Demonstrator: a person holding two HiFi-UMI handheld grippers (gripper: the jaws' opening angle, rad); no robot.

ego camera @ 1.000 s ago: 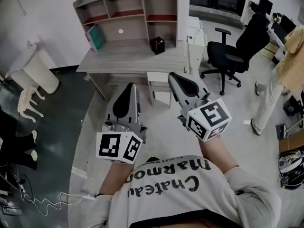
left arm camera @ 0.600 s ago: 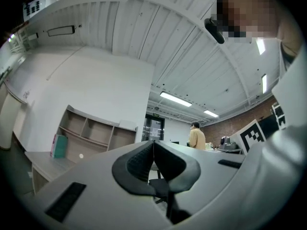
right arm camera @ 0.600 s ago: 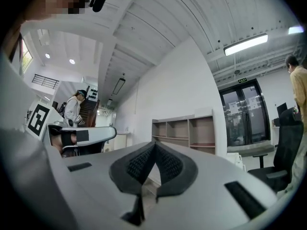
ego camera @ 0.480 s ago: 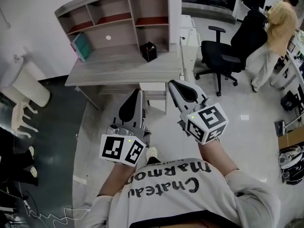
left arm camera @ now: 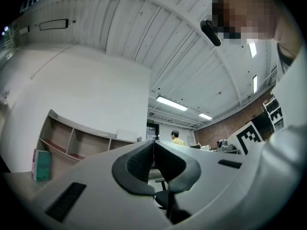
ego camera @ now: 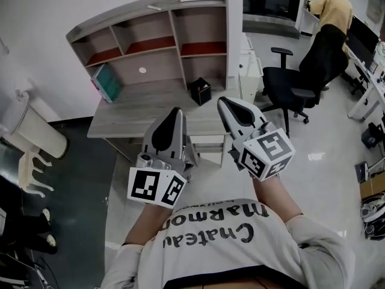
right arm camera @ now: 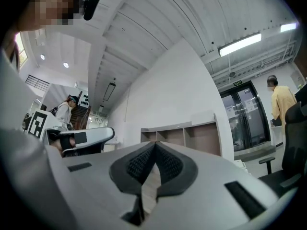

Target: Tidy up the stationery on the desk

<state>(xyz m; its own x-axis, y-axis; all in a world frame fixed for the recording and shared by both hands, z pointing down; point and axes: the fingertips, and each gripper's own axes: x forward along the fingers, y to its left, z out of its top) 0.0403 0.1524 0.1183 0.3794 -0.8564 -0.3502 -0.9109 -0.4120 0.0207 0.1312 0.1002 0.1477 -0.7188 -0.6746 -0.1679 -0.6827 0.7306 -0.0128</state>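
A grey wooden desk with a shelf unit stands ahead of me against the white wall. On it a black pen holder sits at the right and a teal book leans at the left. My left gripper is shut and empty, held in the air short of the desk's front edge. My right gripper is also shut and empty, beside it at the right. In both gripper views the jaws point upward at the ceiling and meet with nothing between them; the shelf unit shows beyond the right gripper's.
A black office chair stands right of the desk. A person in a yellow top is at another desk at the far right. A white bin and a small white stool stand on the floor.
I have stepped closer to the desk, which now lies just beyond both gripper tips. The person in yellow has moved further away to the top right. Both grippers stay shut.
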